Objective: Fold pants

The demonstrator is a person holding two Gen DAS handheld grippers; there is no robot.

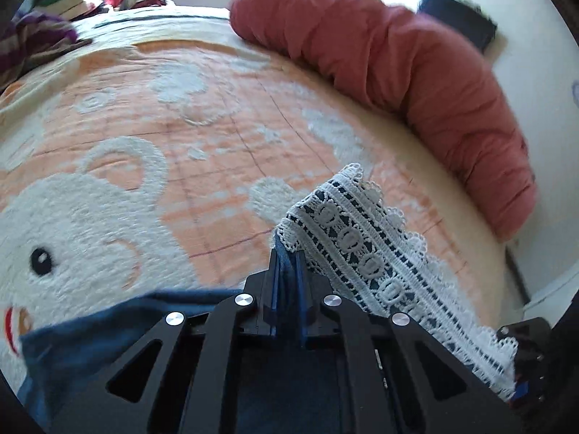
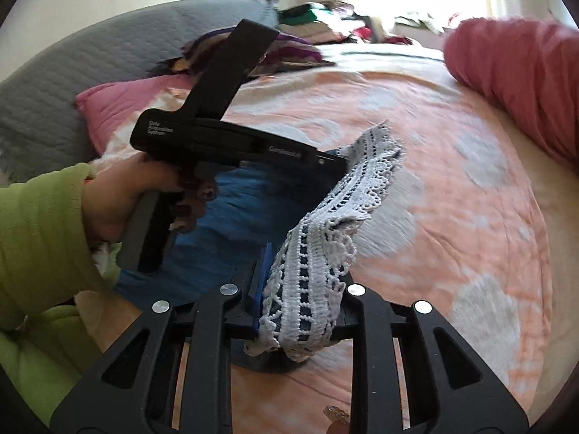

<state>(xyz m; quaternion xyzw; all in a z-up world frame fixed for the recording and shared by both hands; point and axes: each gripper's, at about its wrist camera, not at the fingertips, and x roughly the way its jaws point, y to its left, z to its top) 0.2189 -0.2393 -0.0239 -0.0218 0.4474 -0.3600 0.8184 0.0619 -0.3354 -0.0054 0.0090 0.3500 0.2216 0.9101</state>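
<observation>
Blue pants [image 1: 72, 343] with a white lace hem [image 1: 362, 246] lie partly lifted off the bedspread. My left gripper [image 1: 287, 264] is shut on the blue cloth right beside the lace. In the right wrist view the pants [image 2: 246, 195] hang between both grippers, and the lace hem [image 2: 325, 231] stretches from one to the other. My right gripper [image 2: 289, 289] is shut on the lace band, which drapes over its fingers. A hand [image 2: 108, 202] in a green sleeve [image 2: 39, 224] holds the left gripper [image 2: 343, 161] farther up the hem.
A peach bedspread [image 1: 163, 126] with a white bear pattern covers the bed. A long red bolster [image 1: 416, 72] lies along the far side. A pink pillow [image 2: 119, 108], a grey quilted headboard [image 2: 72, 72] and a purple striped cloth [image 1: 32, 36] sit at the bed's other end.
</observation>
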